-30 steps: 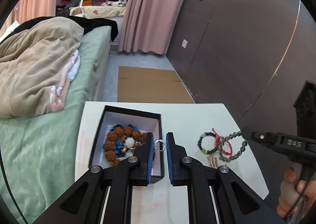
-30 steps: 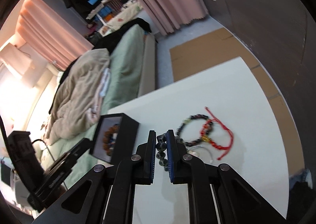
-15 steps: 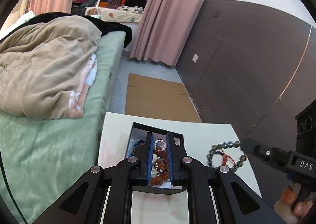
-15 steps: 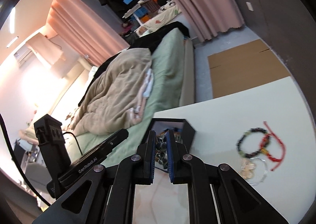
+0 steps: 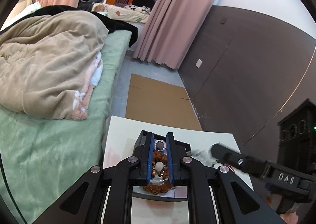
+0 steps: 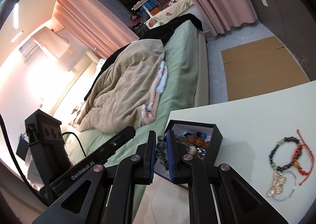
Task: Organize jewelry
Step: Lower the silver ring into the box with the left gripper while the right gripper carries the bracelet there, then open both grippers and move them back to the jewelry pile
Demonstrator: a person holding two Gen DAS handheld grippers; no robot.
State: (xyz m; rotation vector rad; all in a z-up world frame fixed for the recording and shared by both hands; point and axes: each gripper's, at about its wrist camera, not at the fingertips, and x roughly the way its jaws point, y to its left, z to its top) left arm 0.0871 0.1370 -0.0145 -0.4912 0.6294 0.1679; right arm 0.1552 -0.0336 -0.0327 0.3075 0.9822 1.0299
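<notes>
A black jewelry box stands on the white table, holding brown bead strands and other pieces. My left gripper is shut on a small silver ring, held over the box. My right gripper is shut on a grey bead bracelet, also at the box's near edge; it shows blurred in the left wrist view. A dark bead bracelet, a red cord bracelet and a clear bangle with a charm lie on the table to the right.
A bed with green sheet and beige blanket runs along the table's left edge. Flat cardboard lies on the floor beyond the table. A dark wall is on the right.
Both grippers have moved over the black box, carrying the ring and the grey bracelet. The right gripper swung left, away from the loose bracelets.
</notes>
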